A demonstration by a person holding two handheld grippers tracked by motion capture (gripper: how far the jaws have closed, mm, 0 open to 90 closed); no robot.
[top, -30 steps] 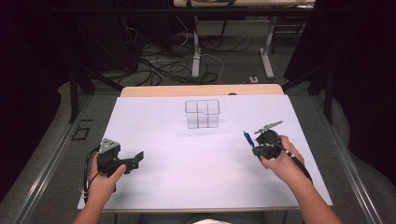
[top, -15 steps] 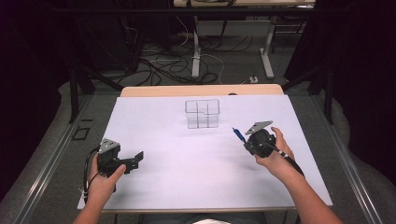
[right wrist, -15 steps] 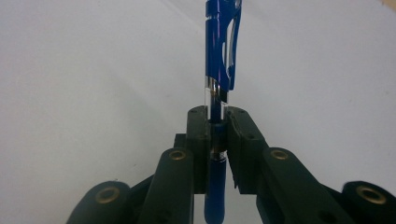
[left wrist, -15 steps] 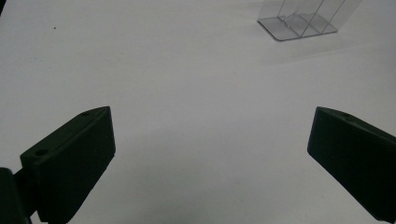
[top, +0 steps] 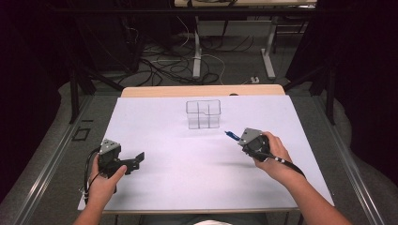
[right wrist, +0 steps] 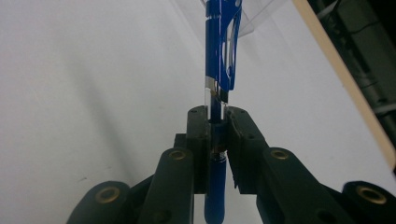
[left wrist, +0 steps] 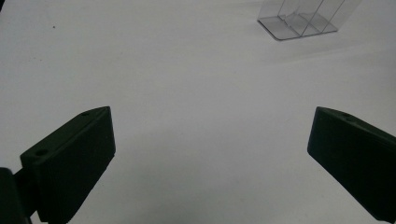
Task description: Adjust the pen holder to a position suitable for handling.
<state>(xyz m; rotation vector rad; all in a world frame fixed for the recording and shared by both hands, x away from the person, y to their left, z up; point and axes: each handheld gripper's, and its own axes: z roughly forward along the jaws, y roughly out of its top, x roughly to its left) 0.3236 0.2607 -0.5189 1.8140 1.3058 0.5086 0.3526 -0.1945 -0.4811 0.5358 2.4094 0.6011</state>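
**Blue pen clamped in my right gripper, close to the clear organiser**

I see the blue pen [right wrist: 215, 70] in my right gripper view as a slim barrel of deep blue plastic with a clear section just above the grip and a broad blue clip running up one side. My right gripper [top: 245, 140] has its fingers [right wrist: 198, 140] closed tight on the barrel, one on each side, with the pen's rounded end poking out below them and its longer part reaching ahead. In the high view the pen [top: 230, 134] sticks out of the gripper toward the upper left, held above the white sheet on the bench [top: 197, 154], just right of the clear organiser [top: 202, 114].

Against the frame a second back, my right hand [top: 270, 150] has carried the pen leftward and a little farther up the bench, so its tip now sits much nearer the organiser. The grip itself looks unchanged. My left gripper [top: 133, 161] is where it was.

That left gripper rests low at the left of the sheet, its fingers [left wrist: 70, 163] spread wide with nothing between them but bare white paper. The organiser [left wrist: 299, 21] is a see-through box split by thin walls into compartments, standing near the far edge of the sheet. Nothing lies between the pen's tip and it.
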